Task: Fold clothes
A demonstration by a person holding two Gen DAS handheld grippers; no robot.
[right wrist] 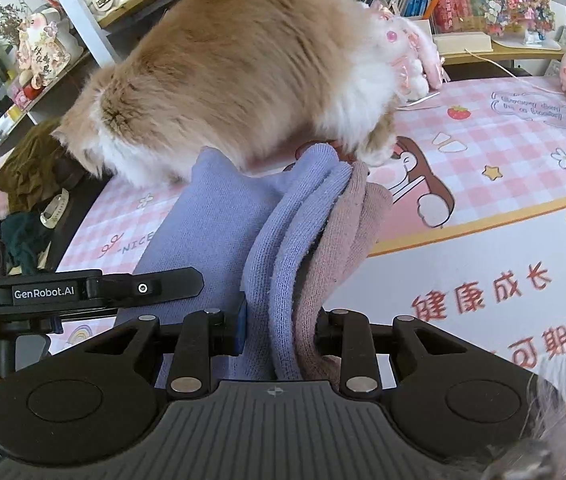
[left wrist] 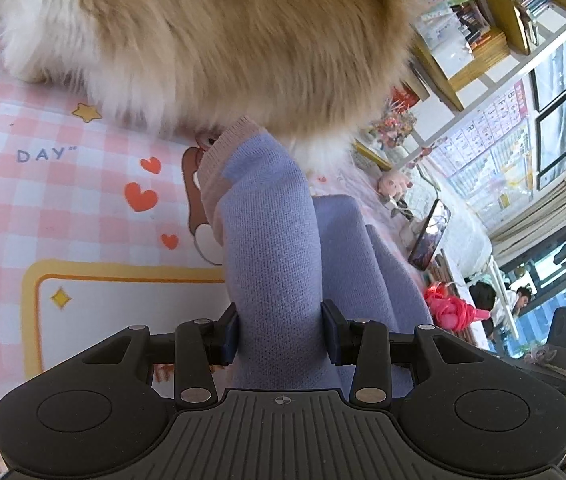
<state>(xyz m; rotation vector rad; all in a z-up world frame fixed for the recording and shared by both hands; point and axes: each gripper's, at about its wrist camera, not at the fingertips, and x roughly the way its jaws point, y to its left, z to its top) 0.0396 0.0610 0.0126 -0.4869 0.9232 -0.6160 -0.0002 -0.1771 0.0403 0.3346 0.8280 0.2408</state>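
A lilac knit sweater (left wrist: 275, 248) with mauve-pink cuffs and trim lies on the pink checked table mat (left wrist: 63, 208). My left gripper (left wrist: 281, 332) is shut on a sleeve of it, whose pink cuff (left wrist: 215, 168) points toward the cat. My right gripper (right wrist: 281, 330) is shut on a bunched fold of lilac and mauve fabric (right wrist: 303, 240). The left gripper (right wrist: 83, 292) shows at the left in the right wrist view, over the flat part of the sweater (right wrist: 203, 220).
A fluffy orange and white cat (left wrist: 223, 40) stands on the mat right behind the sweater, touching it; it also shows in the right wrist view (right wrist: 243, 60). A phone (left wrist: 431, 236), pink toys (right wrist: 411, 56) and shelves (left wrist: 483, 20) surround the table.
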